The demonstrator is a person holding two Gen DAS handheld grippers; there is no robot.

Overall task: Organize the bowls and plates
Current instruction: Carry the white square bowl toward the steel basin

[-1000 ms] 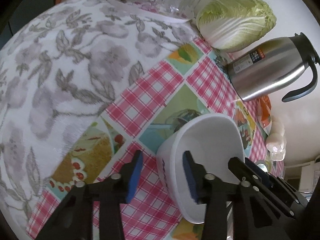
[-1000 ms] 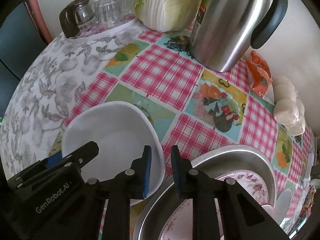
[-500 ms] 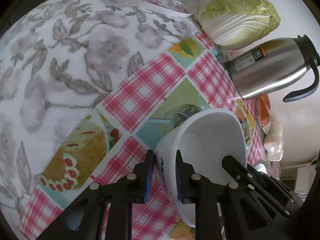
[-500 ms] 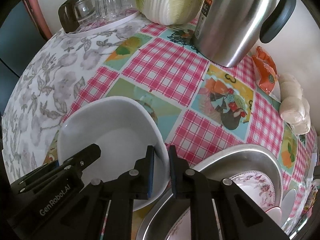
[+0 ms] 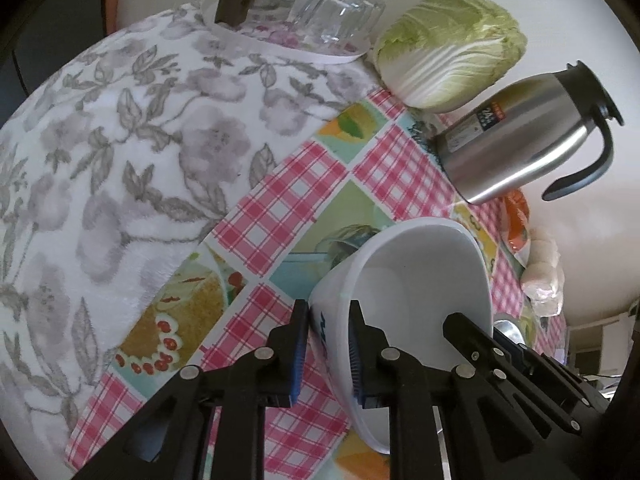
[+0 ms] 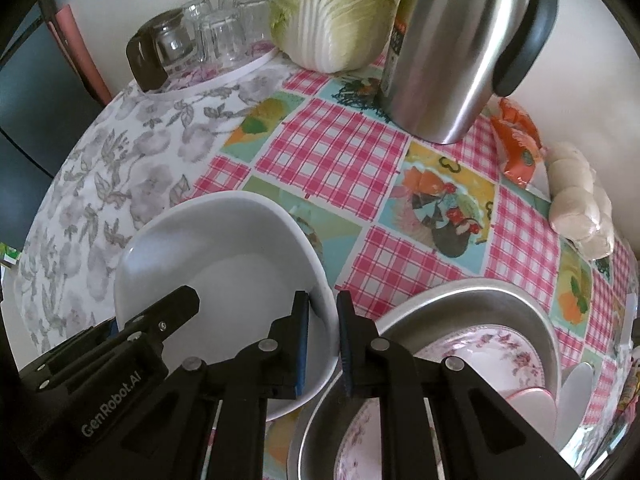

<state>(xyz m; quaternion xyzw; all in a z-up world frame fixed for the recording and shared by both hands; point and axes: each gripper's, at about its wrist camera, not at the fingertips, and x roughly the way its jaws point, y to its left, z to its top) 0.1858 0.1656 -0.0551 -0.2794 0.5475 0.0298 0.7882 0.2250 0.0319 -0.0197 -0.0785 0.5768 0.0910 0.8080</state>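
White bowl [image 6: 224,280], tilted, gripped from two sides over the checked tablecloth [image 6: 332,156]. Left gripper [image 5: 326,344] clamped on one wall of it, one pad outside by the blue lettering, the other inside; jaws just closed onto that wall. Right gripper [image 6: 322,336] pinched on the opposite rim, one pad inside, one outside. Just beside the bowl, a metal basin [image 6: 480,300] holding a pink floral plate [image 6: 500,344]. Farther back, a steel jug [image 6: 452,52] with a black handle, a napa cabbage [image 6: 332,8] beside it, and upturned glasses [image 6: 216,36] on a round tray. Grey floral cloth [image 5: 120,152] over the tablecloth's other side.
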